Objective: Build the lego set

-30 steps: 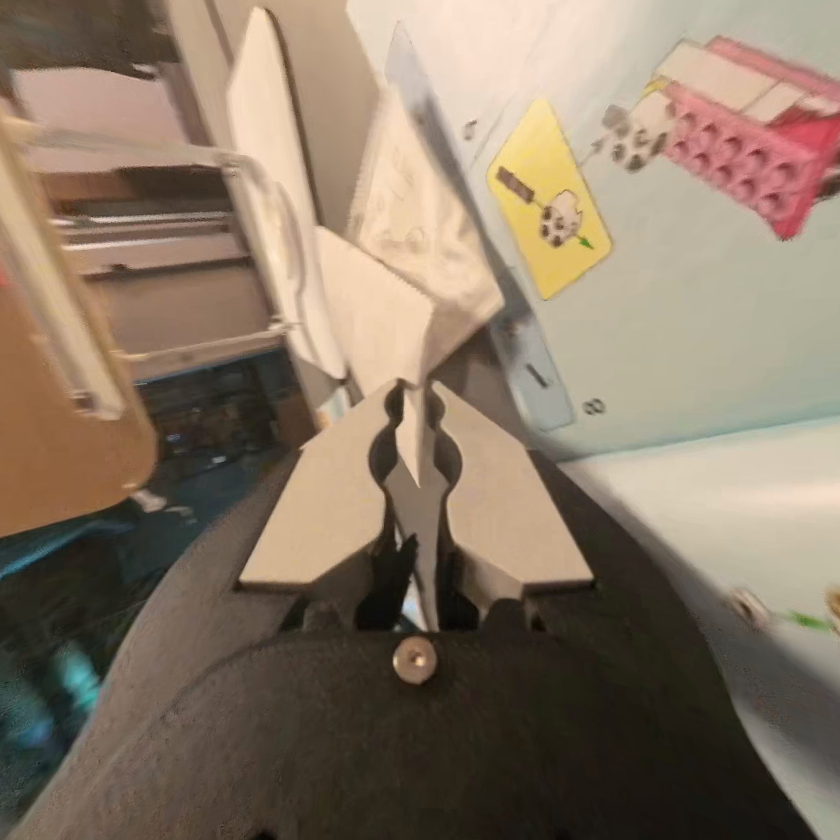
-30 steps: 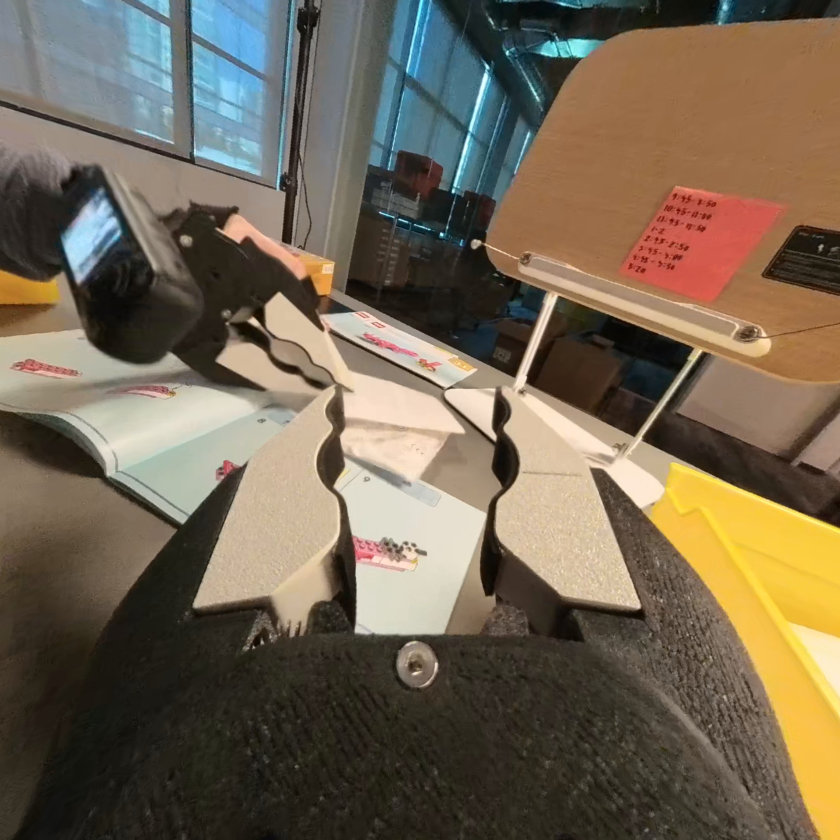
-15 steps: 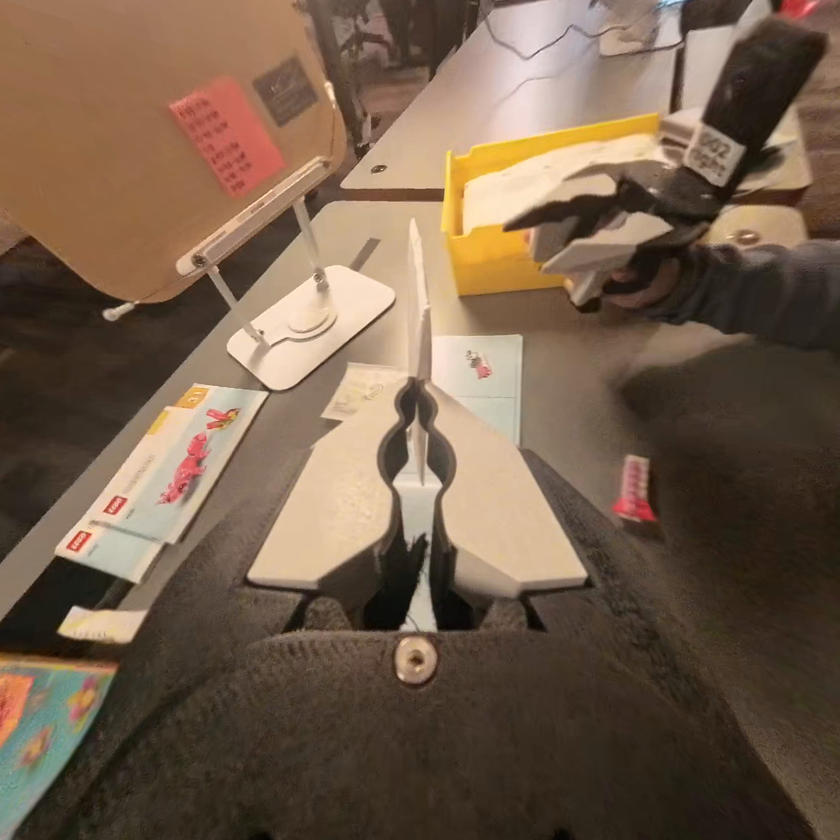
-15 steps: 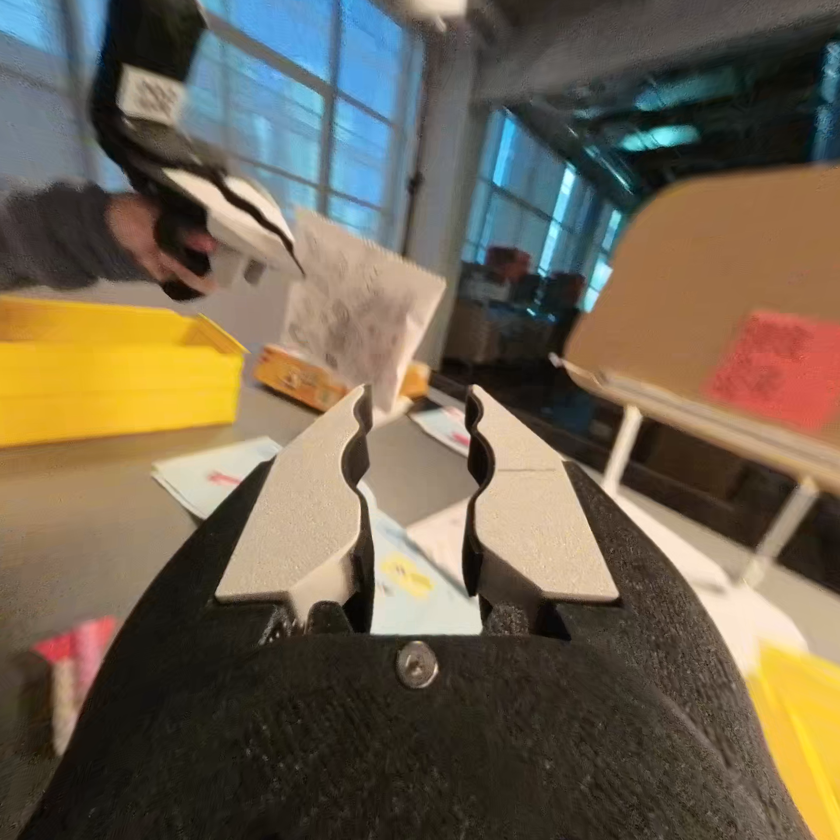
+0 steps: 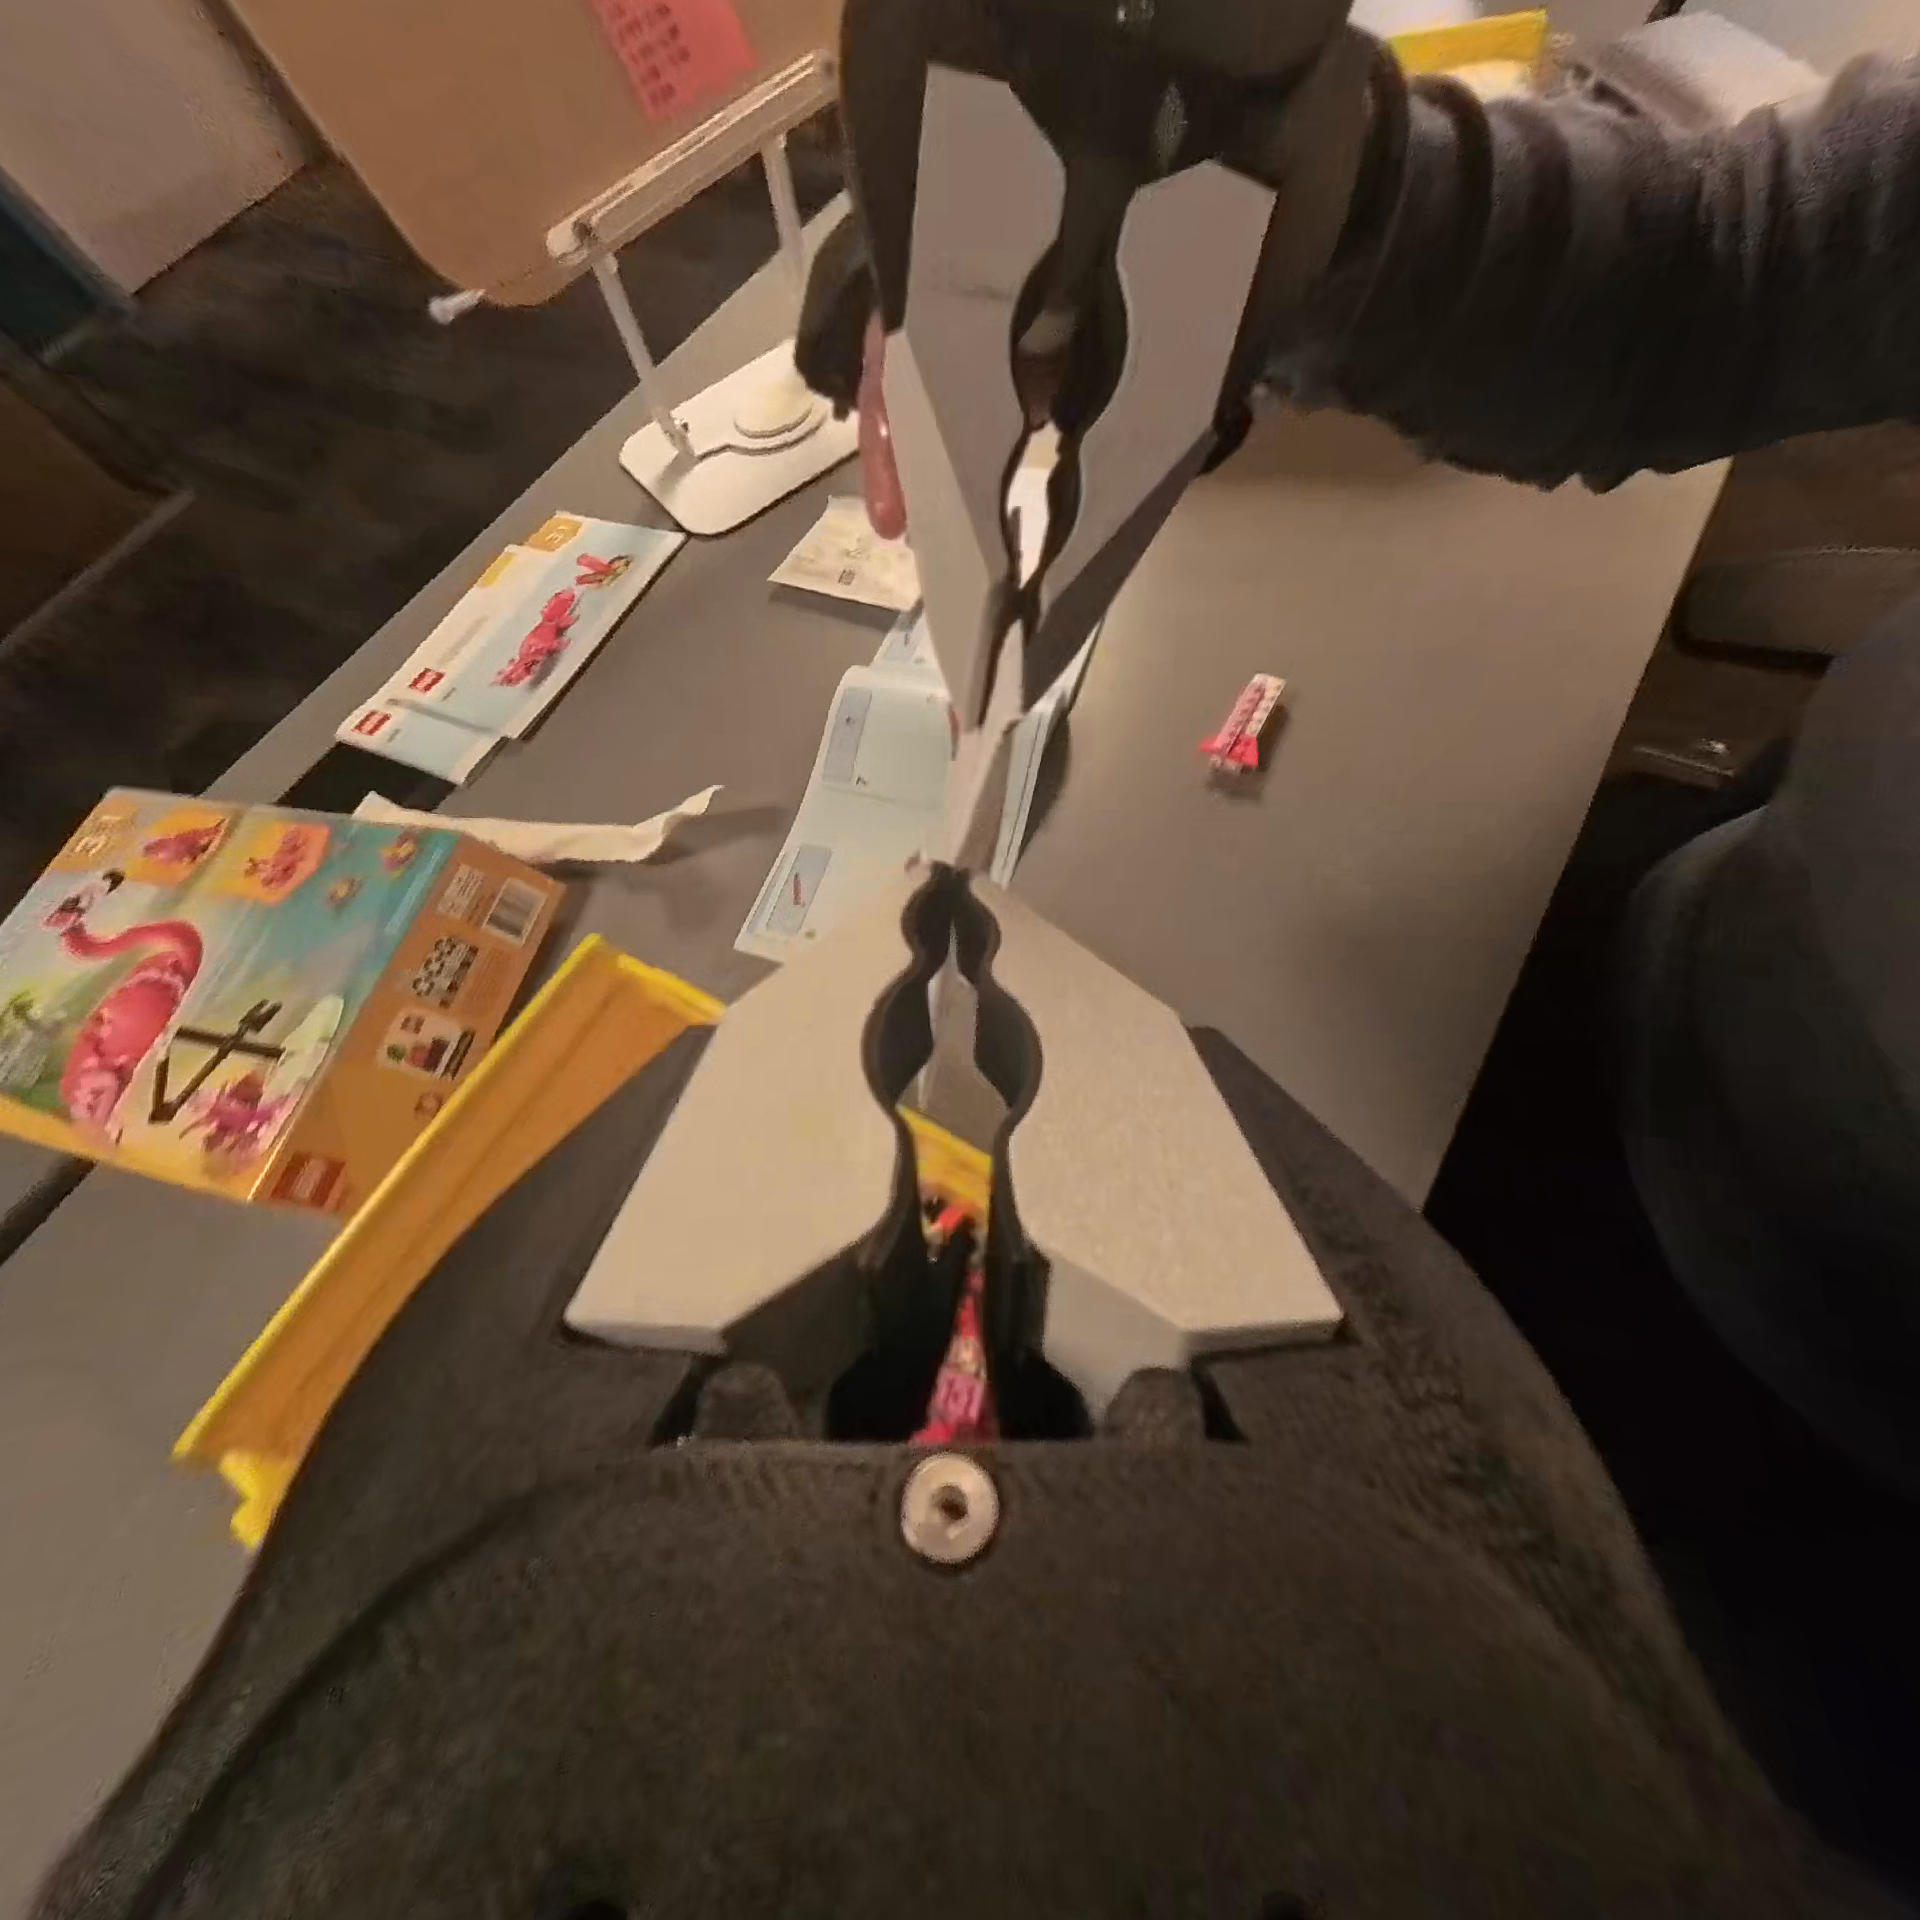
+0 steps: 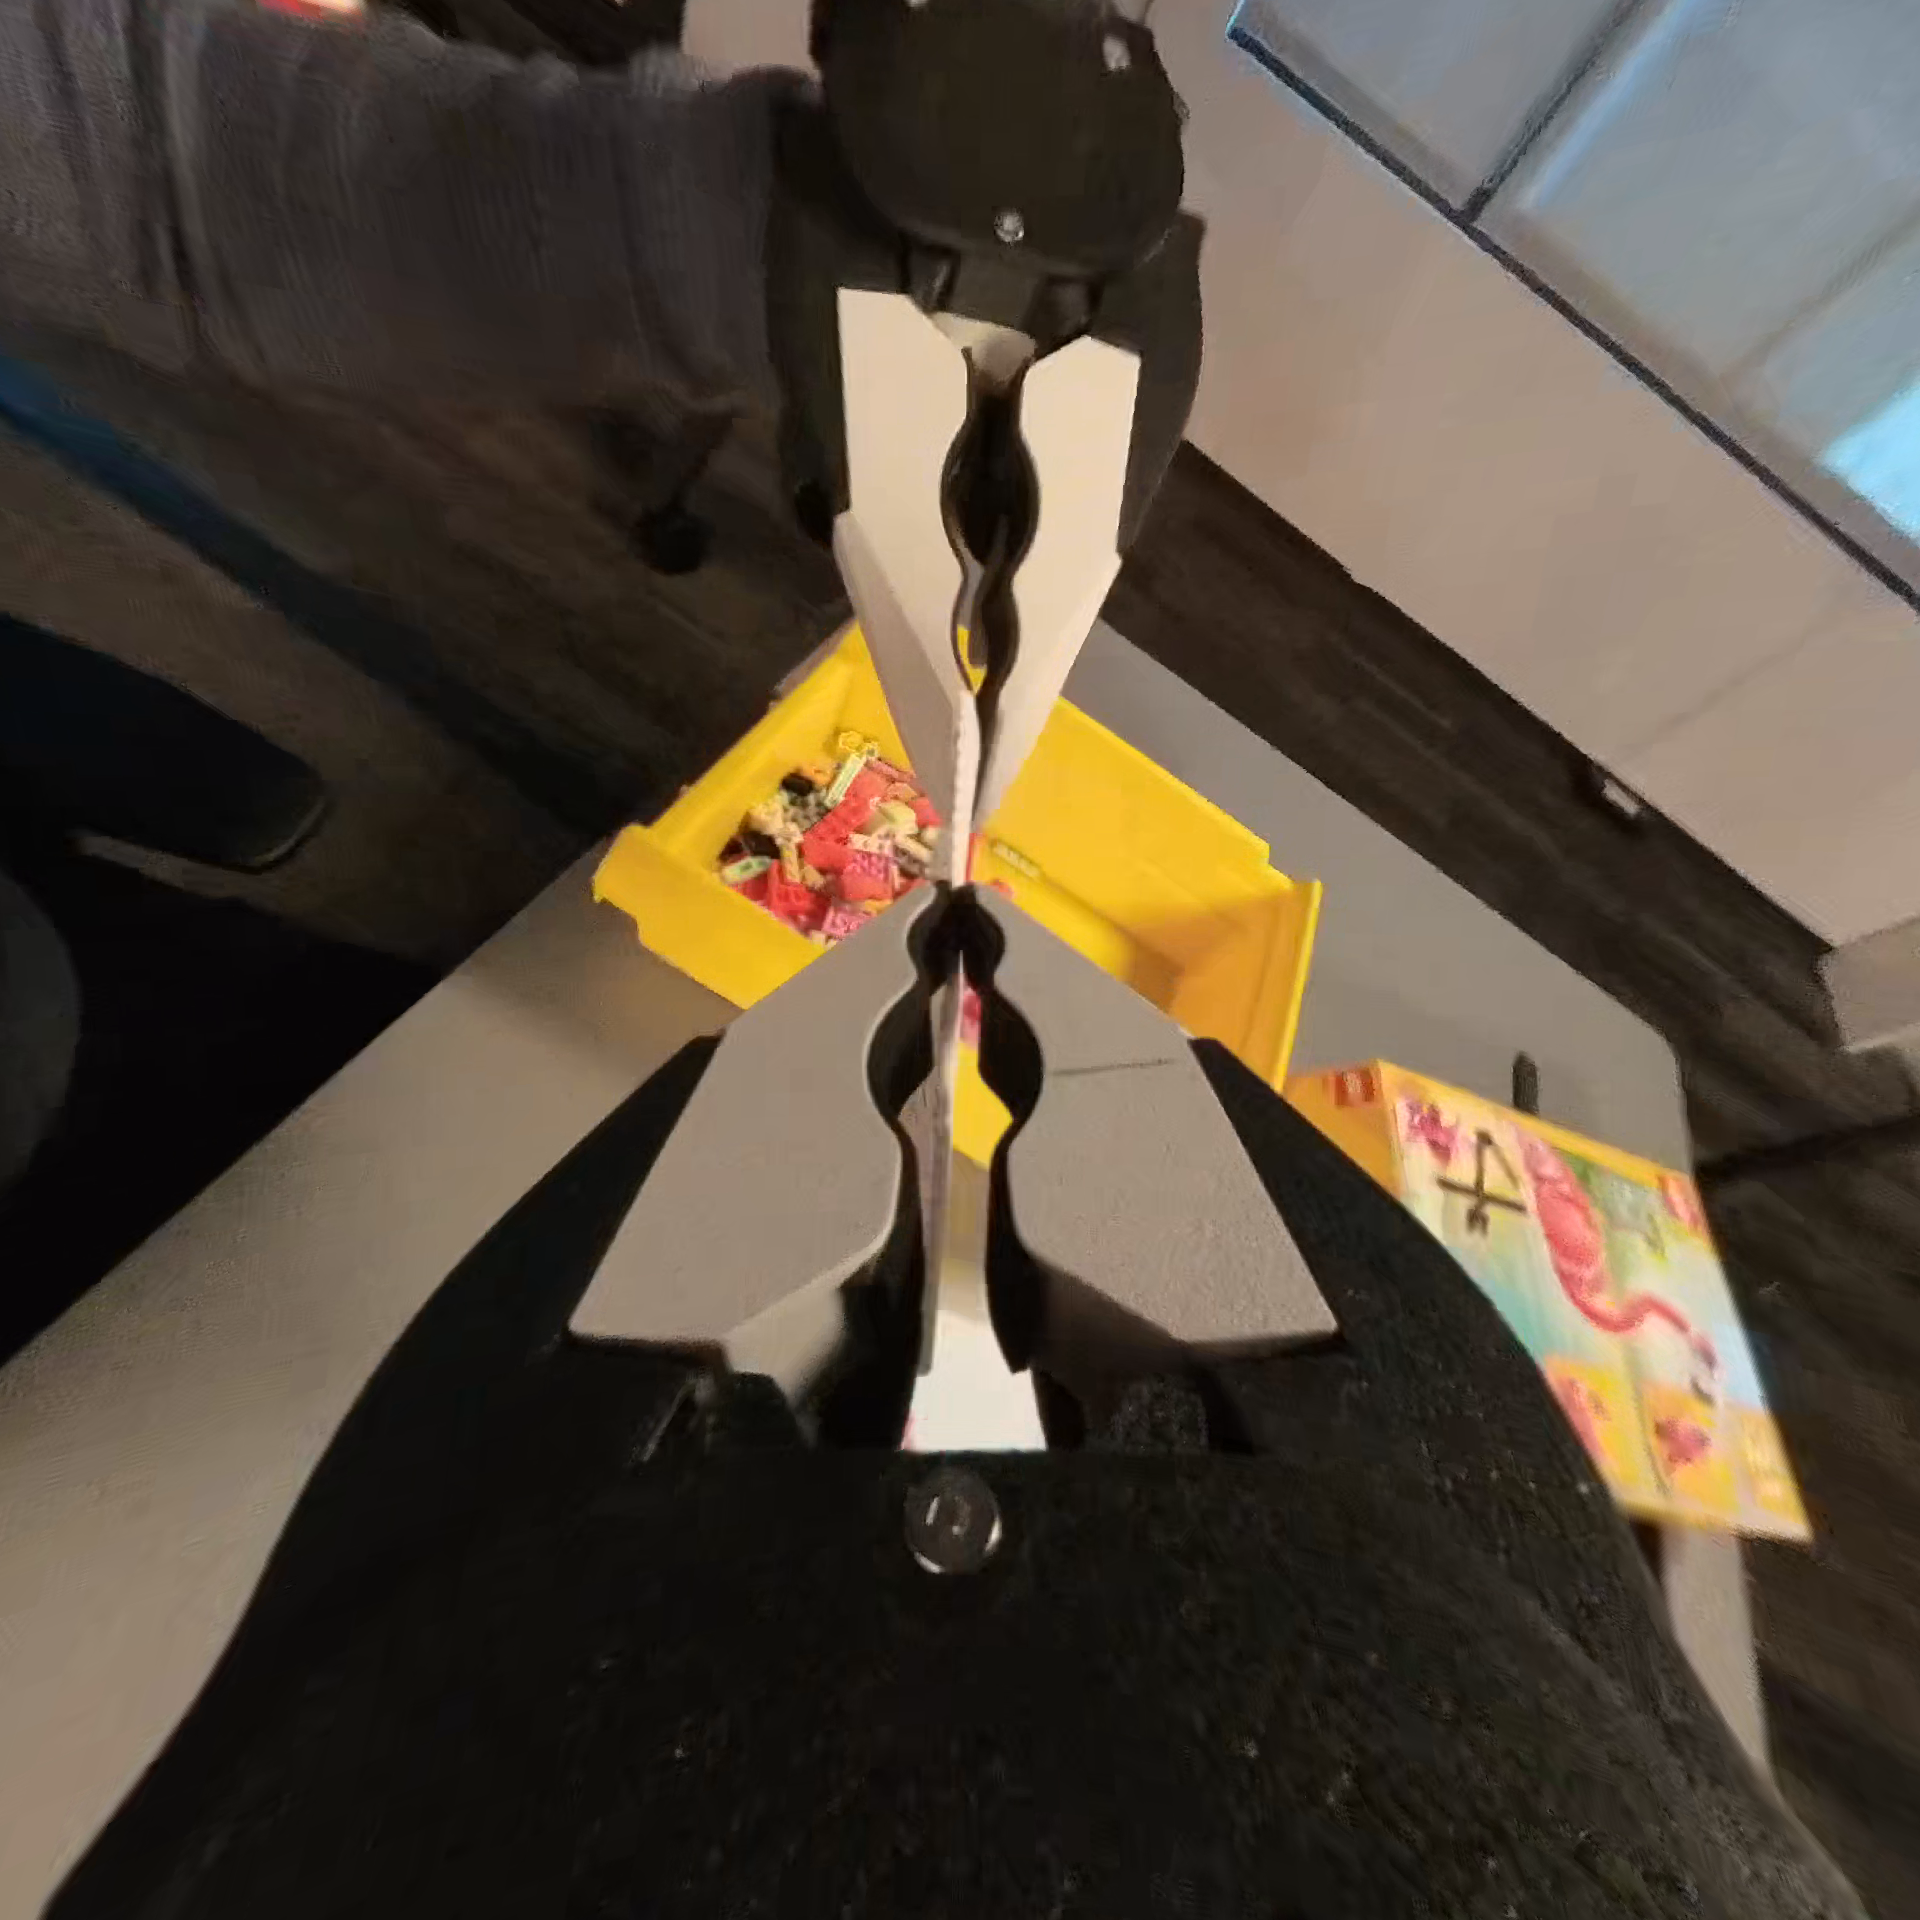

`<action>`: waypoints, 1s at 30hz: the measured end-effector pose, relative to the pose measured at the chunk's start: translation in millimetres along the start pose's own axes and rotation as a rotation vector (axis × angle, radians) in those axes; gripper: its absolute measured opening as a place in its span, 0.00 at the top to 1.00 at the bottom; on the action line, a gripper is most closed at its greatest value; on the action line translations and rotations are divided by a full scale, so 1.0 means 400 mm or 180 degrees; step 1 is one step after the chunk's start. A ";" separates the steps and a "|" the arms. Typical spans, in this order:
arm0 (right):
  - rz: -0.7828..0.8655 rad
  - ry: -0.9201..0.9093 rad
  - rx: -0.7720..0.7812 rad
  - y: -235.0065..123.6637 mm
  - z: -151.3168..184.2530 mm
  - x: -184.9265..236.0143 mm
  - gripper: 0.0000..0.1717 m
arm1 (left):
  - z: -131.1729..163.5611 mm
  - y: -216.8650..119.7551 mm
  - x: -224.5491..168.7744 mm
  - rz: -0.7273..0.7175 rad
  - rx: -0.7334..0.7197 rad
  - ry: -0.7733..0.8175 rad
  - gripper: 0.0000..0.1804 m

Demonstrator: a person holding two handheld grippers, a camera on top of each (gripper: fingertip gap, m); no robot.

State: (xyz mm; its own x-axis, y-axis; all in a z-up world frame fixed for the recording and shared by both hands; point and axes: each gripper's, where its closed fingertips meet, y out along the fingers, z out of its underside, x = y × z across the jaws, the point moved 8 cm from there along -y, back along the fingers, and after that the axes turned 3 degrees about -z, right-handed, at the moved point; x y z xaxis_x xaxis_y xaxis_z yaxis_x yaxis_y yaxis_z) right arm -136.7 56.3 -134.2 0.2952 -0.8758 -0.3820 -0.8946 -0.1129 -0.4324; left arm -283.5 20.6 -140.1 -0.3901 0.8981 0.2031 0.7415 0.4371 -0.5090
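Observation:
A white paper bag (image 5: 974,795), seen edge-on, is stretched between my two grippers. My left gripper (image 5: 951,883) is shut on one end of it. My right gripper (image 6: 951,899) is shut on the other end, with the bag's edge (image 6: 961,790) running up to the left gripper's fingers (image 6: 904,644). In the left wrist view the right gripper's fingers (image 5: 951,468) point down at my tips. The bag hangs over a yellow bin (image 6: 1174,831) with several pink and red bricks (image 6: 831,831) in it.
A toy box with a flamingo picture (image 5: 239,987) lies beside the bin's rim (image 5: 468,1143). Booklets (image 5: 509,644) (image 5: 862,821), a torn paper strip (image 5: 582,831), a small pink brick piece (image 5: 1242,722) and a board on a white stand (image 5: 727,447) sit on the grey table. Both grippers' tips are close together, under 4 cm apart.
My right gripper has closed from wide open onto the bag that the left one held. Both grippers have swung over the yellow bin and now face each other.

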 end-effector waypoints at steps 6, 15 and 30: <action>0.0028 -0.0105 0.0140 0.107 -0.055 -0.026 1.00 | 0.028 -0.108 -0.011 -0.1007 -0.0021 0.0374 0.77; -0.0169 -0.0331 0.0526 0.182 -0.095 -0.037 1.00 | 0.011 -0.129 -0.073 -0.1673 0.0875 0.1465 1.00; -0.0133 -0.0613 0.0579 0.199 -0.124 -0.057 1.00 | 0.005 -0.147 -0.038 -0.1503 0.0890 0.0907 1.00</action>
State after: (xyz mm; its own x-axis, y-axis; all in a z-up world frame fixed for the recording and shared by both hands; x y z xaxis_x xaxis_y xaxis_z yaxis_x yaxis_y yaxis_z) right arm -231.1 44.0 -119.3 0.4045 -0.7647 -0.5017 -0.8104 -0.0455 -0.5841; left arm -322.3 -18.8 -115.0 -0.4516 0.6050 0.6558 0.3380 0.7962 -0.5017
